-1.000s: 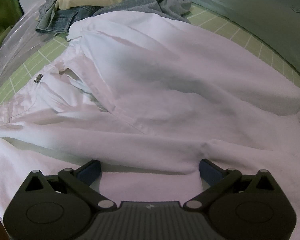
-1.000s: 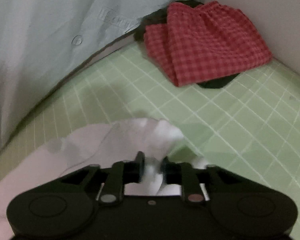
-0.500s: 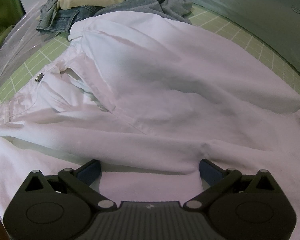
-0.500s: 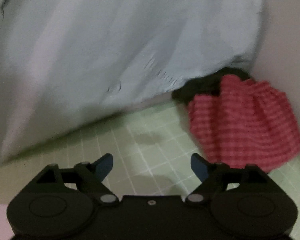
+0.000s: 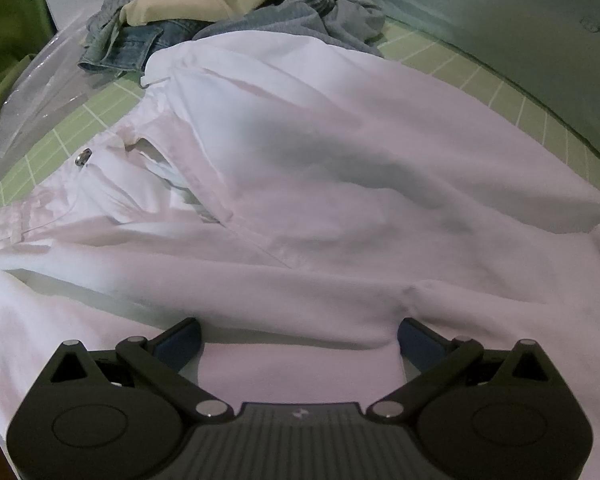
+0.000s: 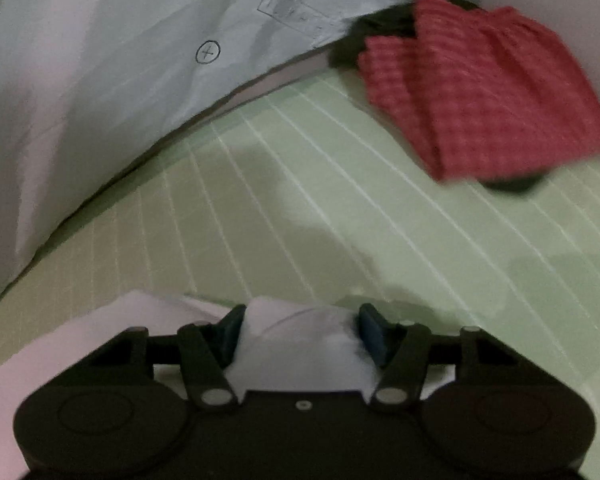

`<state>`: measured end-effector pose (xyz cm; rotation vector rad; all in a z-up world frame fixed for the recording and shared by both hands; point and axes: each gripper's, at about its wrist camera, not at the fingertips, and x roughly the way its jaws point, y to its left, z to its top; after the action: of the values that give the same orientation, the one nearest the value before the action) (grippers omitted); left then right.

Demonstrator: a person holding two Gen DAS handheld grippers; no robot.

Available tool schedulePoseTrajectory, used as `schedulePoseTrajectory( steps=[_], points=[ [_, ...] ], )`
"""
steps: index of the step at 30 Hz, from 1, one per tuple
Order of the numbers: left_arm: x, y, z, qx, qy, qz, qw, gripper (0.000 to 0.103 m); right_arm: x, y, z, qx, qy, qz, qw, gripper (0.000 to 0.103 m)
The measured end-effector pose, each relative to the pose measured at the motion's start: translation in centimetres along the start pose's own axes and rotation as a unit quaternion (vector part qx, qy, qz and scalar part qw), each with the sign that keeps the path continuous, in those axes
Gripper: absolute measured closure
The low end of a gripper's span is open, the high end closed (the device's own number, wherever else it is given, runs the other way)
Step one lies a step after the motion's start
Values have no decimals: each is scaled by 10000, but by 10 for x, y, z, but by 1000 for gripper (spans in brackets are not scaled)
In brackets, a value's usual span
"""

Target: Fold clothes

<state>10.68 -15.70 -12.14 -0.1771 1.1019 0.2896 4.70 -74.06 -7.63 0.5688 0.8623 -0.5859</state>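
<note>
White trousers (image 5: 300, 168) (unfolded) on mat (image 6: 340, 220).

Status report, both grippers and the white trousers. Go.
Left gripper open, low over white trousers. Right gripper has just been closing around a bunched trouser end, grip unconfirmed. Unfolded pile touches trousers' far edge.

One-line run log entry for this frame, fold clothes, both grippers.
left gripper: open over white trousers | right gripper: jaws just closing around bunched white cloth | green mat
</note>
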Motion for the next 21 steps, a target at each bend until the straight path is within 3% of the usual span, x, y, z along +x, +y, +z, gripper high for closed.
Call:
schedulePoseTrajectory(
  steps=[4,8,10,14,17,19,21],
  points=[
    [-1,0,-1,-35,-22,21,10000,0,-25,-4,-43,-187,-97,-102,9997,42],
    [0,0,0,-26,-24,14,10000,0,-26,-1,-46,-453,-116,-208,9987,38],
    [0,0,0,-22,-35,10,10000,0,-25,0,-46,-588,-119,-263,9979,25],
    [0,1,-2,-22,-71,8,10000,0,-19,1,-46,-843,-181,-283,9959,23],
    [0,0,-2,-23,-92,10,10000,0,-21,5,-47,-1138,-277,-217,9929,35],
    [0,0,-2,-25,-95,10,10000,0,-29,6,-43,-1260,-508,-138,9906,55],
    [1,0,-2,-23,-90,9,10000,0,-38,7,-39,-1376,-751,-53,9876,68]
  ],
)
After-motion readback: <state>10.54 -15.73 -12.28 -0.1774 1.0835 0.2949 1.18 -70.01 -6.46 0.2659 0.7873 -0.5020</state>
